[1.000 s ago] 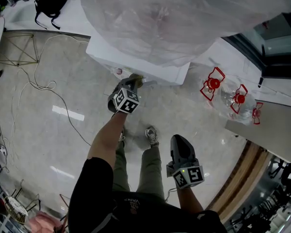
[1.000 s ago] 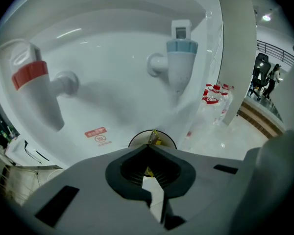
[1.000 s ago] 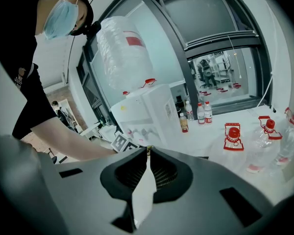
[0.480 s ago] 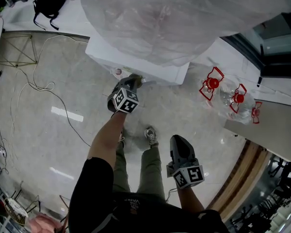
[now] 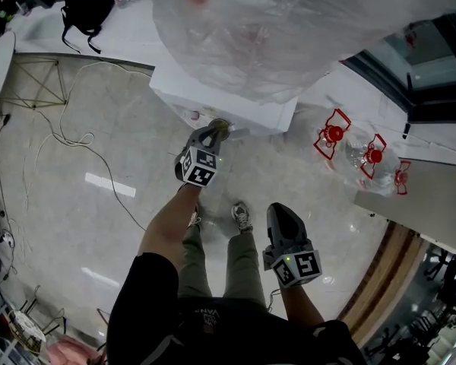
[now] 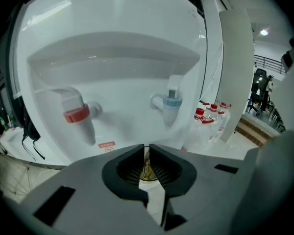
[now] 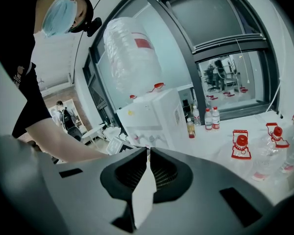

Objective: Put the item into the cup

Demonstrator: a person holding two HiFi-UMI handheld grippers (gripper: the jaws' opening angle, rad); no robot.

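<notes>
The small yellowish item (image 6: 147, 170) pinched in the left gripper (image 6: 147, 147) shows only as a sliver, too small to identify. The water bottle (image 5: 289, 29) runs off the head view's top edge.

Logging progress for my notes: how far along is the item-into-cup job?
Done: nothing visible. In hand: the left gripper is shut on a small yellowish item, facing the water dispenser. The right gripper is shut, empty. Left: reaching a cup, none in view, and dropping it in.
</notes>
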